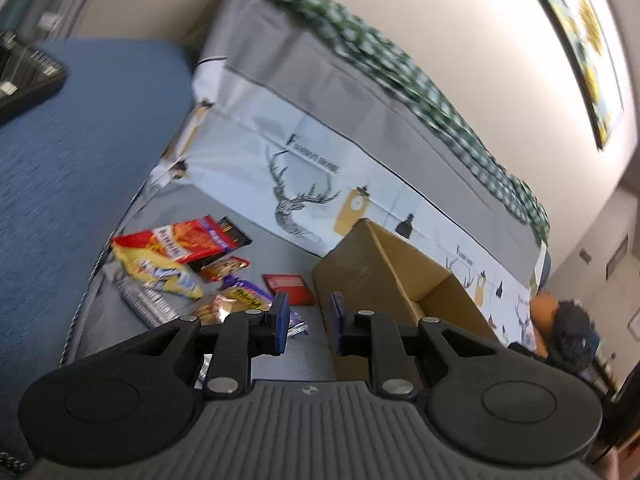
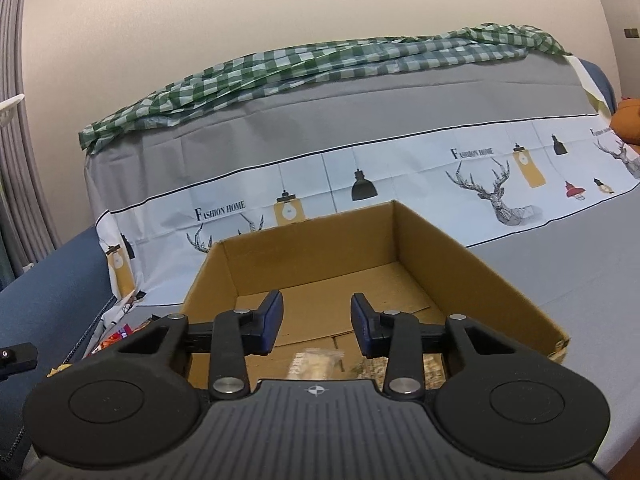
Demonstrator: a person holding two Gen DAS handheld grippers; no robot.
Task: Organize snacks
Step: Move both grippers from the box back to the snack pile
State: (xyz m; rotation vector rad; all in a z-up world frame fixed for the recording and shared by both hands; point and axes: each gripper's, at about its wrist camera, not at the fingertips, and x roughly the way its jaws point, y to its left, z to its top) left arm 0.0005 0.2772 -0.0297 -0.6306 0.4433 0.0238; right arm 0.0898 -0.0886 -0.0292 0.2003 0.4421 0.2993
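A: Hovering over the cardboard box (image 2: 400,264), the right gripper (image 2: 317,316) has its jaws part open with nothing between them; a clear-wrapped snack (image 2: 316,362) lies on the box floor just below.

B: And the left gripper (image 1: 308,320)?

A: Jaws narrowly apart, also empty, beside the same box (image 1: 384,272). The snack packets (image 1: 188,264) are heaped on the grey cover (image 1: 276,248) to its left, a red packet (image 1: 290,288) nearest the box.
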